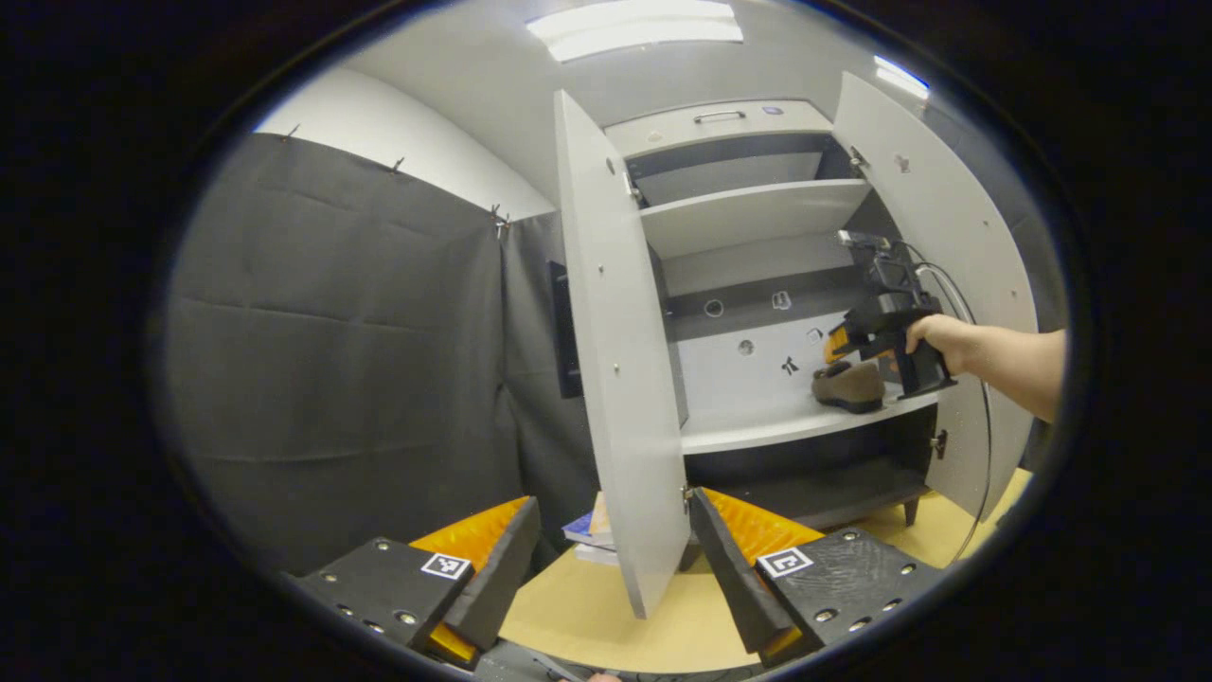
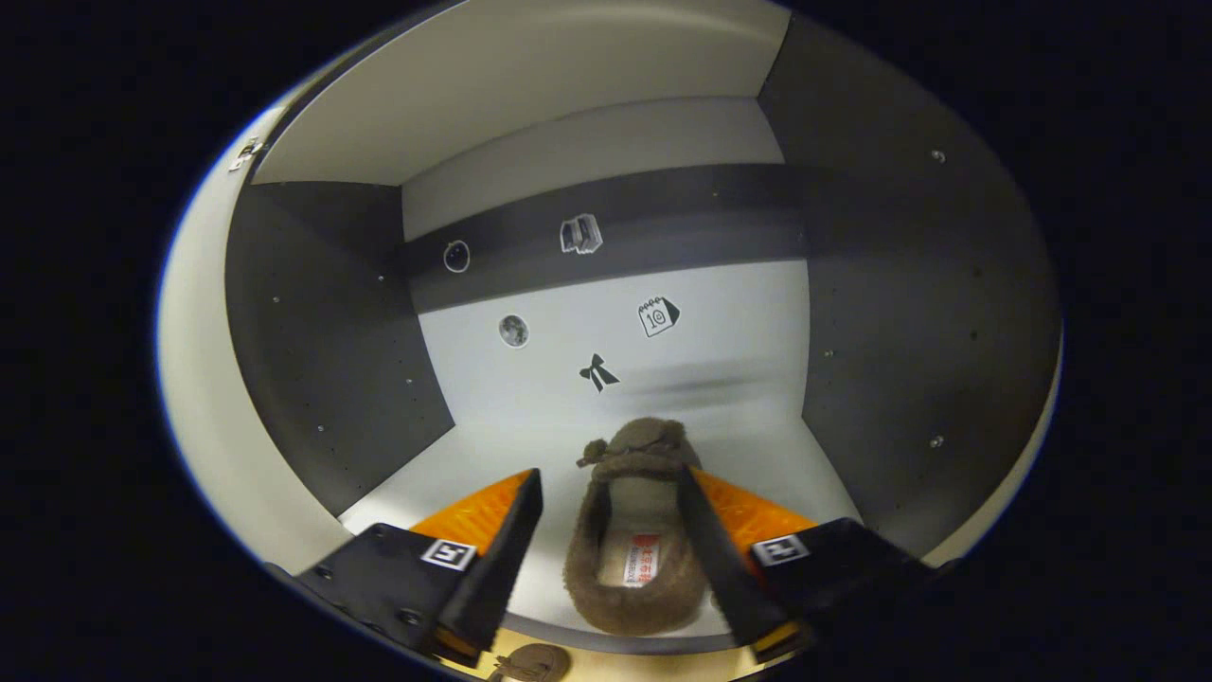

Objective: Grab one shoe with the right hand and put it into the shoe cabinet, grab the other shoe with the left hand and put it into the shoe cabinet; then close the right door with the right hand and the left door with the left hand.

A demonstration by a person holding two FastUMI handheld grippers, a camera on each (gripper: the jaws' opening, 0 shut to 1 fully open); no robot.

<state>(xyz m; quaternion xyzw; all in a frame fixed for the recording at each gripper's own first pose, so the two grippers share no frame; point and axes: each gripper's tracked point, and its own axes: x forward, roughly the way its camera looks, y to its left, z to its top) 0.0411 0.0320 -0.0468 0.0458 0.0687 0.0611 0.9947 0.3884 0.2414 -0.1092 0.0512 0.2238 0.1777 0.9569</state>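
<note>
The shoe (image 2: 632,530) lies on the cabinet's (image 1: 620,379) middle shelf, heel at the front edge, between the right gripper's (image 2: 606,540) spread fingers. Withdrawing carelessly could drag it off. The left gripper (image 1: 606,568) gapes empty.

So the shoe cabinet (image 1: 757,218) stood on the floor (image 1: 606,606) with both doors swung out, the left door (image 1: 615,379) nearest the left gripper (image 1: 611,568). One shoe (image 1: 849,385) sat on the middle shelf (image 1: 757,426), toward its right end, toe pointing at the back wall. The right gripper (image 2: 606,549) straddled its heel (fingers apart, either side). Another shelf (image 1: 748,213) ran above, some books (image 1: 592,530) lay behind the left door.
</note>
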